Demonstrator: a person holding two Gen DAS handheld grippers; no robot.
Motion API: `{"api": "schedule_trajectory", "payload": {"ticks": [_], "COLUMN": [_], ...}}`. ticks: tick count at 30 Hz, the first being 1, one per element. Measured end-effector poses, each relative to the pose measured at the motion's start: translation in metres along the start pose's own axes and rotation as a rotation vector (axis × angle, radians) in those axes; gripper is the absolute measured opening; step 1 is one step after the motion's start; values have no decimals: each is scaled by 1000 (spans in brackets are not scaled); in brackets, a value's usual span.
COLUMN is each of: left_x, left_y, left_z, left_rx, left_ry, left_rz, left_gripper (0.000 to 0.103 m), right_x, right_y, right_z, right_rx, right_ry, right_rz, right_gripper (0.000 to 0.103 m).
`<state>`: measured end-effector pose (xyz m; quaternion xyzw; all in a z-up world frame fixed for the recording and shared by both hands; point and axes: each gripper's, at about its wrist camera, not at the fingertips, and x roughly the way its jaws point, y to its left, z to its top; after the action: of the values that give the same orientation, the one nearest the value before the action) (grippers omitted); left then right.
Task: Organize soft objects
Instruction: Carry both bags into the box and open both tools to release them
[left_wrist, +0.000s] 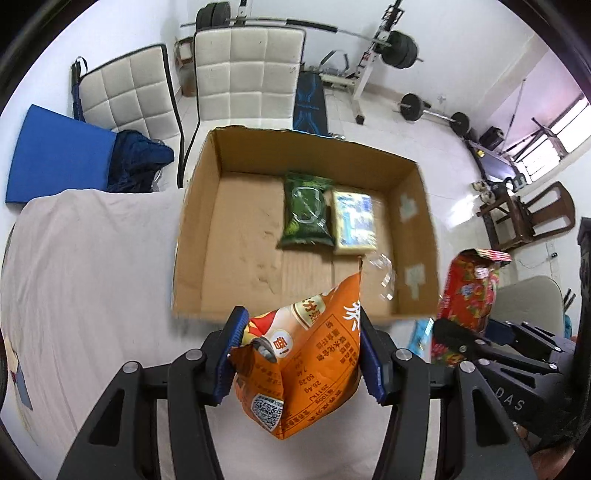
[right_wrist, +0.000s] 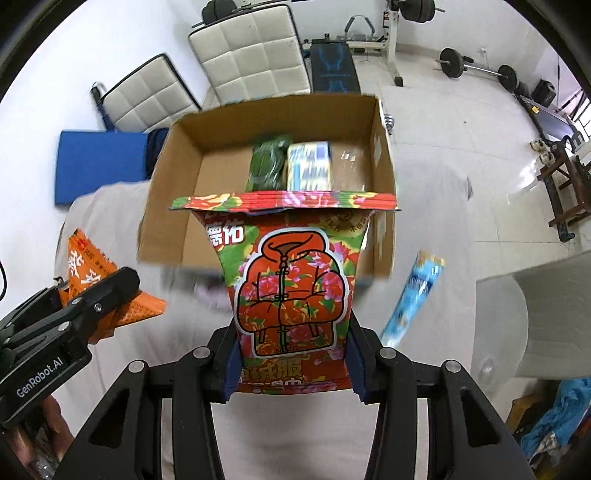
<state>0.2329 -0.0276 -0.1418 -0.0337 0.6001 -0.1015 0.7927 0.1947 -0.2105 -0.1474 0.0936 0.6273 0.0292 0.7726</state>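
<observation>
My left gripper (left_wrist: 301, 356) is shut on an orange snack bag (left_wrist: 306, 365) and holds it above the white sheet, just before the near wall of an open cardboard box (left_wrist: 195, 229). My right gripper (right_wrist: 293, 363) is shut on a red floral snack bag (right_wrist: 291, 280), also held near the box's (right_wrist: 162, 206) front edge. The red bag also shows in the left wrist view (left_wrist: 467, 291), the orange one in the right wrist view (right_wrist: 92, 273). Inside the box lie a green packet (left_wrist: 304, 210) and a blue-and-cream packet (left_wrist: 354, 221), side by side.
A light blue packet (right_wrist: 413, 295) lies on the sheet right of the box. Two white padded chairs (left_wrist: 243, 74) stand behind the box, with a blue mat (left_wrist: 59, 155). Gym weights and wooden chairs (left_wrist: 528, 218) stand on the floor to the right.
</observation>
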Motion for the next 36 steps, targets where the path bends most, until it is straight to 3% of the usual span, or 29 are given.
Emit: {"api": "schedule_trajectory", "payload": {"ticks": [6,10,16,21,29,36], "left_x": [57,94,139,161,186,192], "left_y": [21,32,44,50,46,48], "left_z": [46,66,87,109,134,139], "left_rx": [-26,-28,-35,-27,-4,-44], "left_ry": [94,156,234,248,277,314], "left_rz": [18,38,48,69,87,73], "left_gripper": [53,53,53,53,56,58], "right_x": [50,92,139,168,198,201], "right_y": [-14,-22,-18,-15,-12,-20], "right_z": [51,65,65,62,58,63], "right_rx": [53,71,69,60,48,79], "right_ry": [69,144,228,269,353,371], "right_rz": [-47,-56,-73,-79,-84,-70], "right_gripper": [49,49,49,49,49,55]}}
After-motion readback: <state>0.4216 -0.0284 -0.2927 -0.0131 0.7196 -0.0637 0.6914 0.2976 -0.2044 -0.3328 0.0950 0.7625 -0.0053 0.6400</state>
